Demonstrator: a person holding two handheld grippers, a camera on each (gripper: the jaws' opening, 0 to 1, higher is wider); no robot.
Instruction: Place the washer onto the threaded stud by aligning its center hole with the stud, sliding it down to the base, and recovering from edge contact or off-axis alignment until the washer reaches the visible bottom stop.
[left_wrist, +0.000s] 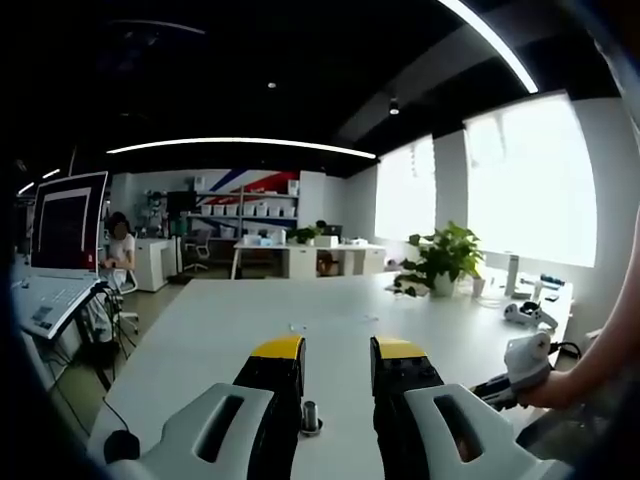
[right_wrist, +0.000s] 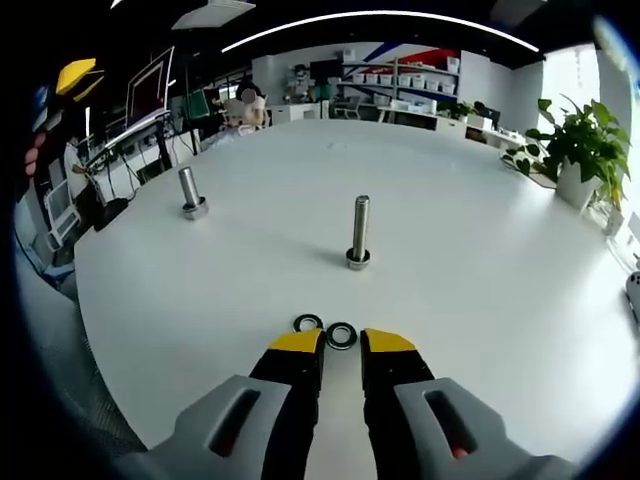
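Note:
Two dark washers (right_wrist: 308, 323) (right_wrist: 341, 335) lie flat on the white table (right_wrist: 480, 280), just ahead of my right gripper (right_wrist: 342, 345), which is open with a narrow gap and nothing in it. A threaded stud (right_wrist: 359, 232) stands upright on its base further ahead, in the middle of the table. A second stud (right_wrist: 190, 190) stands to the left. My left gripper (left_wrist: 338, 350) is open and empty; a stud (left_wrist: 310, 415) shows low in the gap between its jaws. The left gripper's yellow tip (right_wrist: 75, 75) appears raised at the upper left of the right gripper view.
A potted plant (left_wrist: 445, 258) and small devices (left_wrist: 527, 313) sit near the table's far right edge by the windows. A monitor (left_wrist: 65, 220) and keyboard stand off the table's left. A person (left_wrist: 120, 245) sits in the background. A forearm (left_wrist: 600, 350) reaches in from the right.

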